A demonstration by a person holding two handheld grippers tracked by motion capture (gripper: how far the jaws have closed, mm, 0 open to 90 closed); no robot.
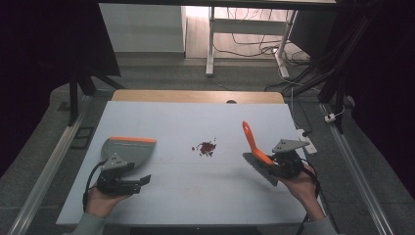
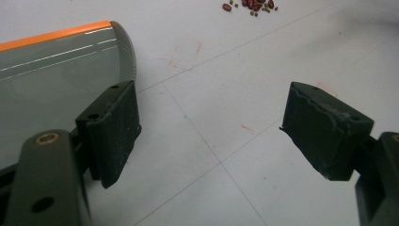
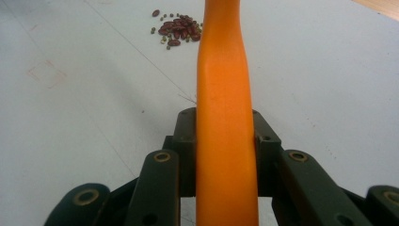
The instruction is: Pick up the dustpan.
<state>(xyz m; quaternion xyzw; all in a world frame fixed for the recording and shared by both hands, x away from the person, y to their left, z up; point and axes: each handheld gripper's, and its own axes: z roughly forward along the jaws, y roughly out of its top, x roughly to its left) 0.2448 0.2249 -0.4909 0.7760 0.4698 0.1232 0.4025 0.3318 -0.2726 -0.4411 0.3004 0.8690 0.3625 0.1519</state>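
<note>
The right gripper (image 3: 226,141) is clamped on the orange plastic brush handle (image 3: 225,94), the left gripper (image 2: 211,136) gapes beside the grey dustpan with an orange edge (image 1: 128,149), so grabbing it probably comes next, before sweeping the little red beans (image 1: 206,147) mid-table.

White counter (image 1: 161,117) with wood strip at far edge (image 1: 195,96). Grey carpet floor (image 1: 161,76), dim on both sides. White desk legs (image 1: 210,44) behind, loose cables (image 1: 254,46) on floor, power strip (image 1: 306,139) right of counter.
</note>
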